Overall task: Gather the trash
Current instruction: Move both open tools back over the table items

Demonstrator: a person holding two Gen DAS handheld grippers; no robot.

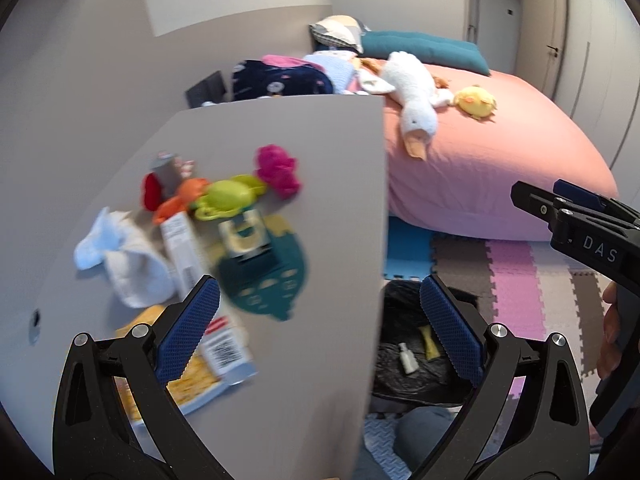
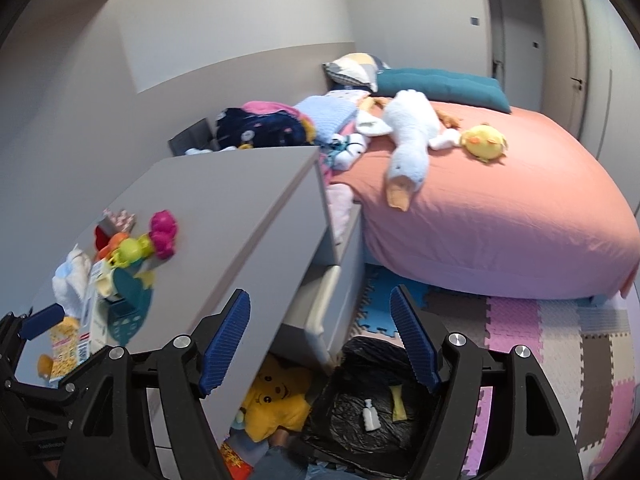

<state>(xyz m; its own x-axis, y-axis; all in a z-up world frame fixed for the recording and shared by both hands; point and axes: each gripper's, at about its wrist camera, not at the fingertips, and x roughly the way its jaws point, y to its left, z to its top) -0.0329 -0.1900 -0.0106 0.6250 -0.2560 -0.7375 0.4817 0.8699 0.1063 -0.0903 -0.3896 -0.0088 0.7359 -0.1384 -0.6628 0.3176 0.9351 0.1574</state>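
My left tool (image 1: pixel 320 320) and right tool (image 2: pixel 320 340) both gape wide, gripping nothing. On the grey surface (image 1: pixel 320 160) at ten o'clock lie a crumpled tissue (image 1: pixel 124 256) and yellow packet (image 1: pixel 192 376). The black trash bag (image 2: pixel 360 412) sits below on the floor, a small white bottle (image 2: pixel 370 416) inside.

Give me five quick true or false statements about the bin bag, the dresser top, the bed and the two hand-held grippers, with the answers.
1. The black bin bag holds a small white bottle. True.
2. The left hand-held gripper grips a tissue. False: its jaws stand apart with nothing between them.
3. A white goose toy lies on the bed. True.
4. The dresser top is bare. False: toys, a crumpled tissue and boxes lie on it.
5. The right hand-held gripper is shut. False: it is open and empty.
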